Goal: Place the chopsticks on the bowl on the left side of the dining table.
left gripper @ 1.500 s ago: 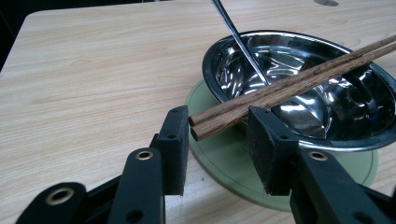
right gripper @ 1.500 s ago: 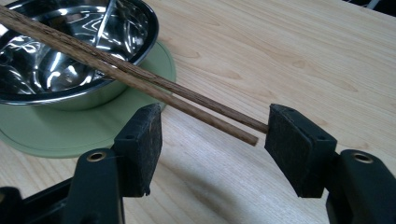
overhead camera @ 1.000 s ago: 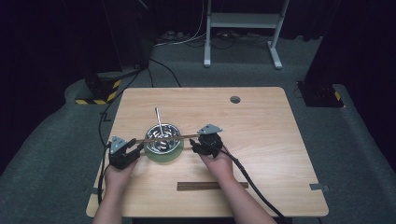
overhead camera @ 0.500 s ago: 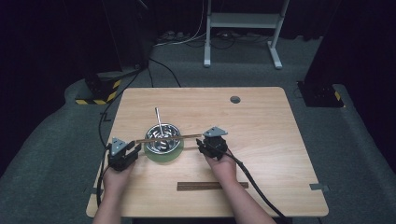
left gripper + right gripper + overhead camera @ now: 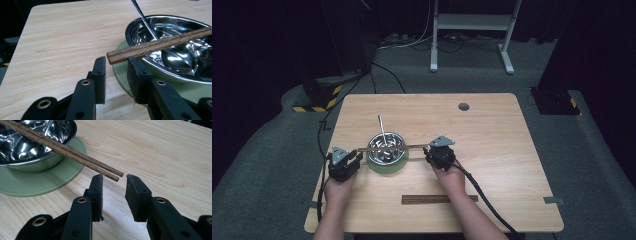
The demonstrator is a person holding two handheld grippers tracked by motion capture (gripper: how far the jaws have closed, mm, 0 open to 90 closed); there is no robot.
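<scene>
**A:** Start nearest the person. What lies on their side of the bowl (image 5: 377, 156)?

**B:** A dark wooden strip (image 5: 439, 199), flat on the table (image 5: 492, 135), well short of the bowl and untouched. Next come the two hands, one on either side of the bowl.

**A:** Has anything changed there?

**B:** Slightly. A second ago both grippers sat tight against the ends of the pair of chopsticks (image 5: 392, 148). Now the right gripper (image 5: 439, 156) has eased back a touch from the bowl, and the left gripper (image 5: 344, 162) has shifted a little towards the person.

**A:** Are they gripping anything?

**B:** No. In the left gripper view the left gripper's jaws stand moderately apart with nothing pinched. The thick ends of the chopsticks hang just above the jaw tips, on the bowl side. In the right gripper view the right gripper's jaws are also parted and empty, and the thin tips end level with the jaw tips.

**A:** So where do the chopsticks rest?

**B:** They lie side by side across the bowl's rim, bridging it and overhanging on both sides. The bowl carries them alone.

**A:** What does that mean for the work?

**B:** I judge the placing done and the release just made. What's left is to pull clear without nudging the overhanging ends, which could roll off.

**A:** And beyond?

**B:** A green mat (image 5: 387, 167) lies under the bowl. A spoon (image 5: 381, 127) leans out over its far rim. Farther off there's a round hole (image 5: 463, 106) in the table.
</scene>
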